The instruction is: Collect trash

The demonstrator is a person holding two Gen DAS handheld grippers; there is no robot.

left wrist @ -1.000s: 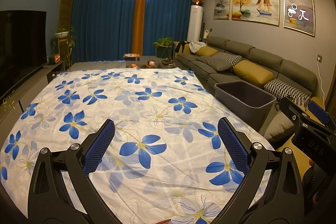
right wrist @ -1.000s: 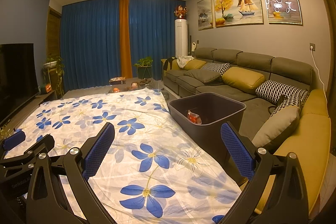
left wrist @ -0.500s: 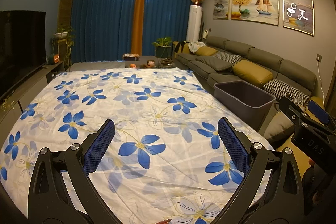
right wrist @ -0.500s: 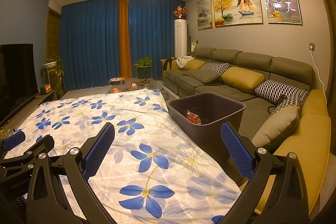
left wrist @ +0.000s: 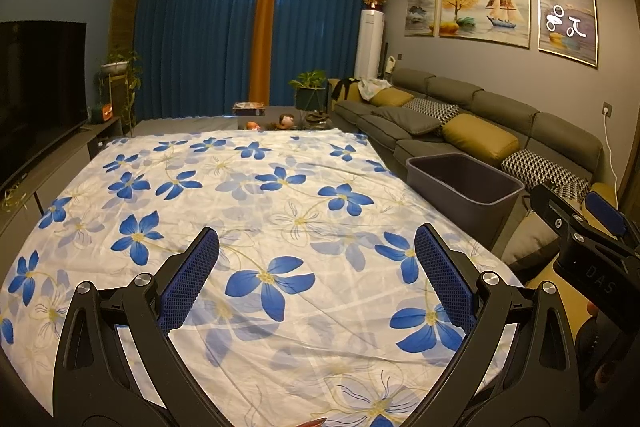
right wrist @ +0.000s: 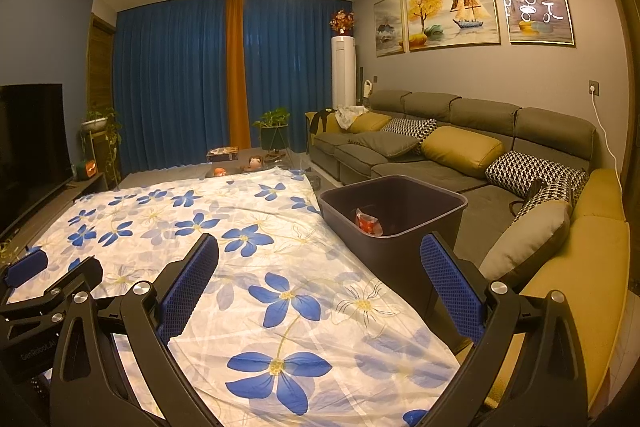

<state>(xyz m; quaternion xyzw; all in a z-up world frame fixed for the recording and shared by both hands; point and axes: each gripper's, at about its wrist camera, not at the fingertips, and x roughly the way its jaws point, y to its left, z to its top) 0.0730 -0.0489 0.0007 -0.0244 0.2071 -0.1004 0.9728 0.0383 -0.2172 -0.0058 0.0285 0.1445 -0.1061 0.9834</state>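
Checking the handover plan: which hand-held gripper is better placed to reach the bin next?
Right. The right hand-held gripper is open with the bin just ahead of it; from the left hand-held gripper the bin lies far off to the right.

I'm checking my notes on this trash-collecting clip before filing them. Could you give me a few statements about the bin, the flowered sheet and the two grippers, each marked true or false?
1. The dark grey plastic bin stands at the right edge of the white sheet with blue flowers. True.
2. The bin is empty. False: the right wrist view shows a red and white crumpled wrapper inside it.
3. The left gripper is open with nothing between its fingers. True.
4. The right gripper is shut on a wrapper. False: it is open and holds nothing.
5. The bin sits on the grey sofa. False: it stands between the sheet and the sofa.
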